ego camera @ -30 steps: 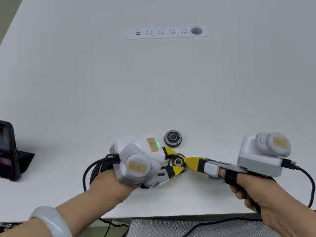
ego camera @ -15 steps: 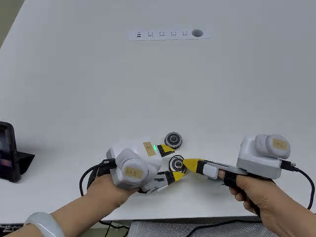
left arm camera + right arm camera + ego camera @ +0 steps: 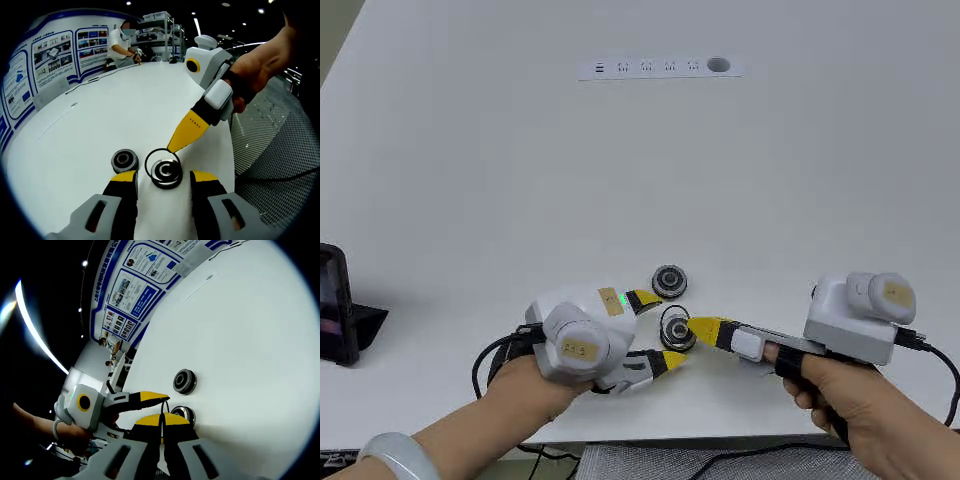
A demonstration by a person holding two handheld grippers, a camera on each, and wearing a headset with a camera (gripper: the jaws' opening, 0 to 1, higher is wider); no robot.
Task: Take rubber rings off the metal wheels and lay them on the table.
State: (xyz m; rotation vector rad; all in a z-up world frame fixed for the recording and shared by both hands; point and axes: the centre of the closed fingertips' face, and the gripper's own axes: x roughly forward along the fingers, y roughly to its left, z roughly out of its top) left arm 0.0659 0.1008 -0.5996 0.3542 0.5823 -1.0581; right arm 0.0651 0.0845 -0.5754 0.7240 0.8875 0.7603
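Observation:
A metal wheel (image 3: 677,331) lies near the table's front edge, and its thin black rubber ring (image 3: 146,162) is lifted partly off it, tilted up on one side. My right gripper (image 3: 696,326) comes in from the right with its yellow jaws shut on the ring's edge. My left gripper (image 3: 657,328) is open, one yellow finger on each side of the wheel (image 3: 165,173) and not touching it. A second wheel (image 3: 669,281) with its ring on lies just beyond. In the right gripper view the shut jaws (image 3: 161,416) sit beside the wheel (image 3: 183,413).
A white power strip (image 3: 660,67) lies at the far side of the white table (image 3: 770,190). A black device (image 3: 335,305) stands at the left edge. Cables trail off the front edge behind both grippers. People stand far off in the left gripper view.
My left gripper has opened and drawn back a little from the wheel it held. The ring now stands up off the wheel at the right gripper's tip.

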